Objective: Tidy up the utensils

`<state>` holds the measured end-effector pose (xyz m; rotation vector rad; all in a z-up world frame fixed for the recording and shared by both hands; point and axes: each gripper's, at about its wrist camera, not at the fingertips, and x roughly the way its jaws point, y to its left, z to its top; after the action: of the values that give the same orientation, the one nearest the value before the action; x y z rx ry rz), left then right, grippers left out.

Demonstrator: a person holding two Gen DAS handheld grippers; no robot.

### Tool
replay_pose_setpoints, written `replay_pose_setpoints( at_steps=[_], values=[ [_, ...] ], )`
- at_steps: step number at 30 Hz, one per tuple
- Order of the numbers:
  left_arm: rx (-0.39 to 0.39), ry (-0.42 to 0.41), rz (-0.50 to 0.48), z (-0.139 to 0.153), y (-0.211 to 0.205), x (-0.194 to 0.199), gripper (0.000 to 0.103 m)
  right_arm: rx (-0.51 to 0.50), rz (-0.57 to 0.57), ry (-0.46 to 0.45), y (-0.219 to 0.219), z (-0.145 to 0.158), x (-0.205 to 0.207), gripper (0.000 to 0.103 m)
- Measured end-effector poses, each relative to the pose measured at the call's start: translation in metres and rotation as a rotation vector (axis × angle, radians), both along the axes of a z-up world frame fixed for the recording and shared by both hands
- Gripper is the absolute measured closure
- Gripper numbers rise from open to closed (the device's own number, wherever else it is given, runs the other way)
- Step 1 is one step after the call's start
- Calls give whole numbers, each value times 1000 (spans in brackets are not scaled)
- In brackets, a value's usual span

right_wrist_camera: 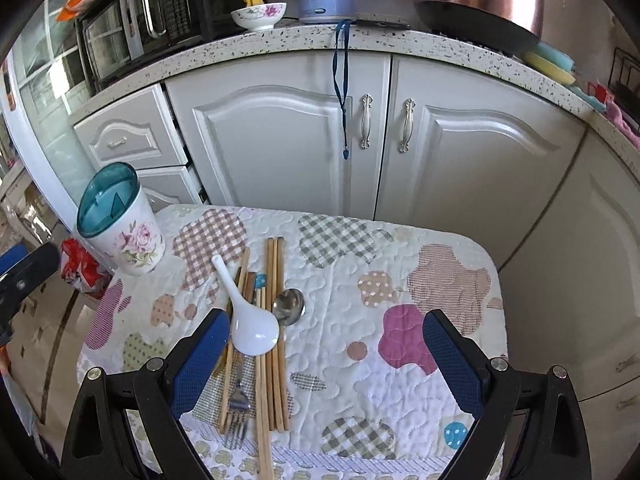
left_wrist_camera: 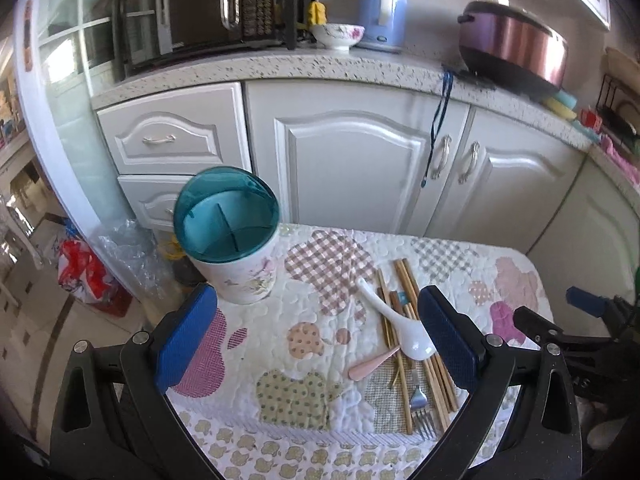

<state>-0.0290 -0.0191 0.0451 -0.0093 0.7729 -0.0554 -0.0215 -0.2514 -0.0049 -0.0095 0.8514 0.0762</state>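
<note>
White kitchen cabinets (left_wrist_camera: 352,152) stand behind a quilted tabletop (left_wrist_camera: 280,344). From the left wrist view, the left gripper (left_wrist_camera: 316,340) hovers with jaws wide apart and empty; the teal-rimmed holder (left_wrist_camera: 232,236) stands at the far left, and a white spoon (left_wrist_camera: 400,326), chopsticks (left_wrist_camera: 408,300) and fork (left_wrist_camera: 420,404) lie piled just beside its right finger. From the right wrist view, the right gripper (right_wrist_camera: 326,364) is equally wide and empty, the pile by its left finger, a metal spoon (right_wrist_camera: 289,306) alongside.
</note>
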Motion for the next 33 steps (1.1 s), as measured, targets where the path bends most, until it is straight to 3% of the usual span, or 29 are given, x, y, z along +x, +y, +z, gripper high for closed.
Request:
replay_pose_setpoints(
  at_steps=[33],
  values=[
    [16, 10, -10, -18, -10, 21, 2, -7, 34, -7, 9, 1, 12, 7]
  ],
)
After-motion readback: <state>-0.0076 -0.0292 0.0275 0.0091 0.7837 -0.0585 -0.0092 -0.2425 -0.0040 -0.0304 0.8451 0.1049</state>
